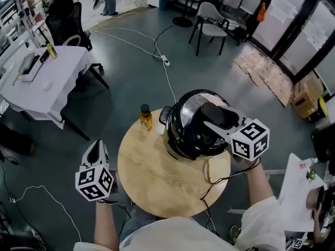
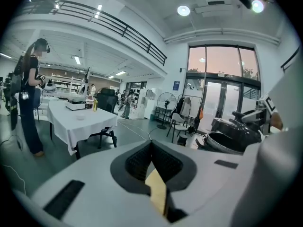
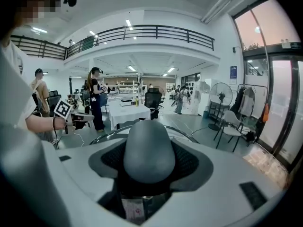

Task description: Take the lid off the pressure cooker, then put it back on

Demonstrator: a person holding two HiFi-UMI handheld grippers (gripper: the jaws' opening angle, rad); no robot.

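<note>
A black pressure cooker (image 1: 180, 146) stands on the round wooden table (image 1: 157, 182). Its shiny lid (image 1: 189, 111) sits tilted and slightly raised over the pot. My right gripper (image 1: 213, 116) is shut on the lid's dark handle (image 1: 222, 114), which fills the jaws in the right gripper view as a grey rounded handle (image 3: 149, 150). In the left gripper view the lid (image 2: 242, 126) hangs just above the open pot (image 2: 226, 143). My left gripper (image 1: 97, 149) hovers off the table's left edge, shut with nothing in it (image 2: 151, 167).
A small bottle of yellow liquid (image 1: 146, 117) stands on the table left of the cooker. A pale flat pad (image 1: 217, 167) lies at the right edge, with a black cable (image 1: 209, 192) trailing over it. A white-clothed table (image 1: 47, 82) and chairs stand farther off.
</note>
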